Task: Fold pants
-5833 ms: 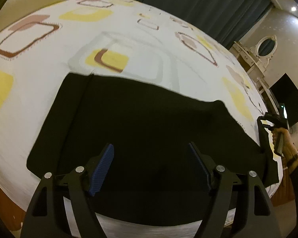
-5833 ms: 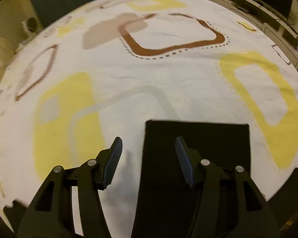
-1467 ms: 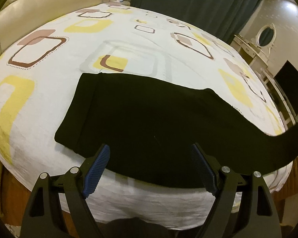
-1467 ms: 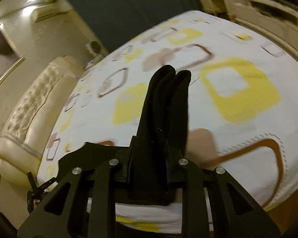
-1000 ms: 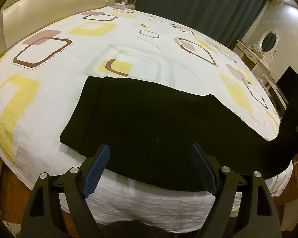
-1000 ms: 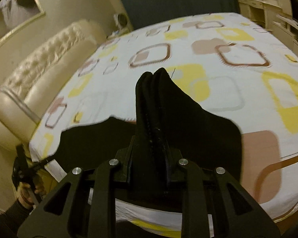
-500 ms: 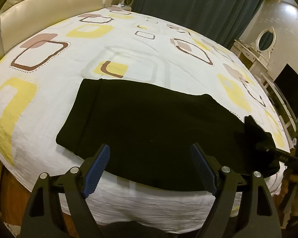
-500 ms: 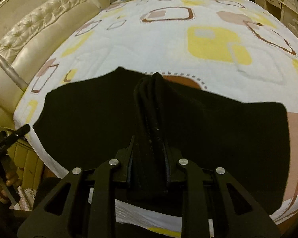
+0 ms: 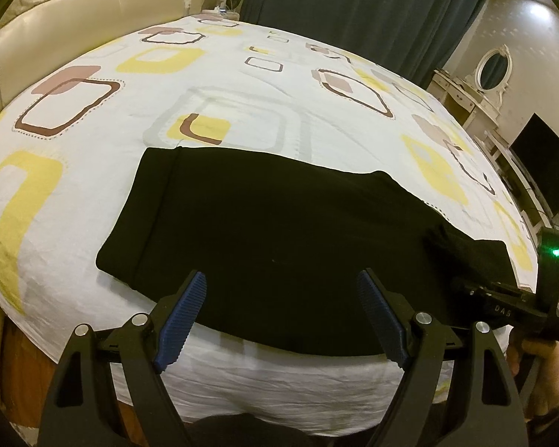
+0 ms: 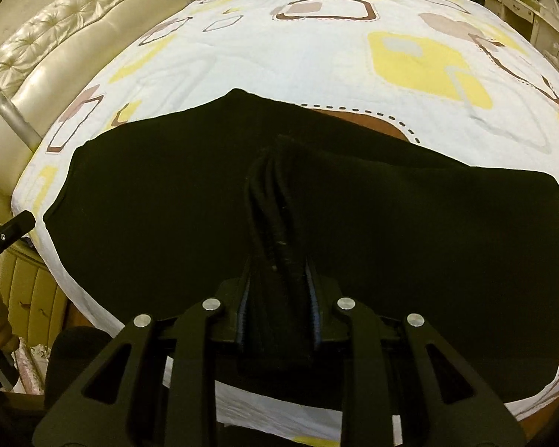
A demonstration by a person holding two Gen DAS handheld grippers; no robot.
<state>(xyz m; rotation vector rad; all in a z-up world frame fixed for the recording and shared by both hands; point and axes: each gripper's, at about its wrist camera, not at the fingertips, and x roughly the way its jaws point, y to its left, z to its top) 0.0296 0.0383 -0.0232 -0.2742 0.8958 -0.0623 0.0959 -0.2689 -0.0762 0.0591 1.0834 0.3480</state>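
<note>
A patterned bedsheet (image 9: 242,85), cream tufted headboard (image 10: 67,26), dark curtains (image 9: 354,7) and oval mirror (image 9: 495,69).

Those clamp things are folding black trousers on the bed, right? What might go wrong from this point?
The right gripper has its jaws on a thick bunch of the pants, and they have just been opening. Let go here, the bunch may slump crooked instead of lying flat. The left gripper hangs open over the near edge, pinning nothing, so the lower layer could shift. That edge lies close to the side of the bed and could slide off.
</note>
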